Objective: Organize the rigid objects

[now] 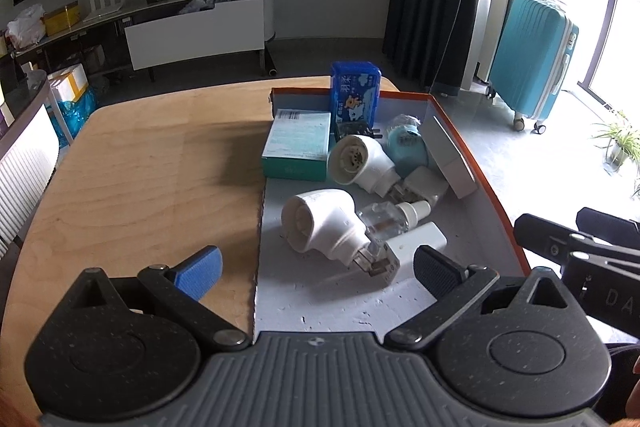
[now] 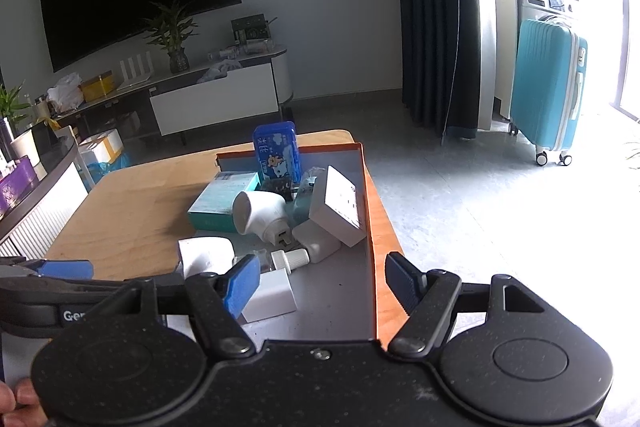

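White plug-in units (image 1: 320, 223) partly hide a clear bottle (image 1: 384, 221), perhaps glass; both tools, left (image 1: 320, 269) and right (image 2: 320, 281), spread, empty.

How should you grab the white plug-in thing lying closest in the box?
Probably by its round white body, jaws closing across the barrel from above. The white plug-in lies on its side in the box, wide face toward the table, bottle and prongs toward the other pieces. The barrel's top is clear; the plug end is crowded.
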`<state>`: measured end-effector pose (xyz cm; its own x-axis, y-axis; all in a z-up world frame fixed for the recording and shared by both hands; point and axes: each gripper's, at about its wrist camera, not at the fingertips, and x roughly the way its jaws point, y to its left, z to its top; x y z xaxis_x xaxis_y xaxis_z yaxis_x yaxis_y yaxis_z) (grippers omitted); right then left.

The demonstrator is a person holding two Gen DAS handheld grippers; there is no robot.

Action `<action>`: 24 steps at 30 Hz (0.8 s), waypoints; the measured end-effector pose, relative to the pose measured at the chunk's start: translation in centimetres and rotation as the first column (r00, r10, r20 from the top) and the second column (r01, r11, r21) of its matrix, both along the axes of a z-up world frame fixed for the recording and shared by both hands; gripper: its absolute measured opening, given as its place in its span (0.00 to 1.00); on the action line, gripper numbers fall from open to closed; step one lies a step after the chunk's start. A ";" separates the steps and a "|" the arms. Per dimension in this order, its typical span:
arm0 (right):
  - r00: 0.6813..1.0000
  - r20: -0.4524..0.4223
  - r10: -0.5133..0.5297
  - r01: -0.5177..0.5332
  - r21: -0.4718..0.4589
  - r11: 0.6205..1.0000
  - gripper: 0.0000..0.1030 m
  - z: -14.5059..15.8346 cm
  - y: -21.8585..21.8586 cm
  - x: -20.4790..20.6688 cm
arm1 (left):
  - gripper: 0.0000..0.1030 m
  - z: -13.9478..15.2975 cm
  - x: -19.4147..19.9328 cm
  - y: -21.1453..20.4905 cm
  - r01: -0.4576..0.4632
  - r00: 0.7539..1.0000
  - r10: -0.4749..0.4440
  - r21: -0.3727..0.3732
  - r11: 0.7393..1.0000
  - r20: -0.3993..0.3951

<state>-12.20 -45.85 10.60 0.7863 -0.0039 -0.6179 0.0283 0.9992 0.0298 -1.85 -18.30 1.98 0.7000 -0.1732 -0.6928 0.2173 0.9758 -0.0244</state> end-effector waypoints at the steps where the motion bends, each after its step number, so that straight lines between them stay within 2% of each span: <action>1: 1.000 0.002 -0.002 0.002 0.002 1.000 0.80 0.0 0.0 -0.1 | 1.00 0.0 -0.1 0.0 0.003 1.000 -0.003 0.001 1.000 -0.001; 19: 1.000 -0.002 -0.004 0.004 -0.005 1.000 0.80 -0.1 0.1 -0.2 | 1.00 -0.2 -0.5 -0.1 -0.003 1.000 0.004 0.013 1.000 -0.011; 24: 1.000 -0.002 -0.008 0.008 -0.006 1.000 0.80 -0.1 0.1 -0.2 | 1.00 -0.2 -0.7 0.0 -0.005 1.000 0.005 0.013 1.000 0.015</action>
<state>-12.45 -45.73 10.53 0.7851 -0.0136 -0.6192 0.0362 0.9991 0.0240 -2.56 -18.34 1.82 0.7115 -0.1606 -0.6841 0.2123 0.9772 -0.0086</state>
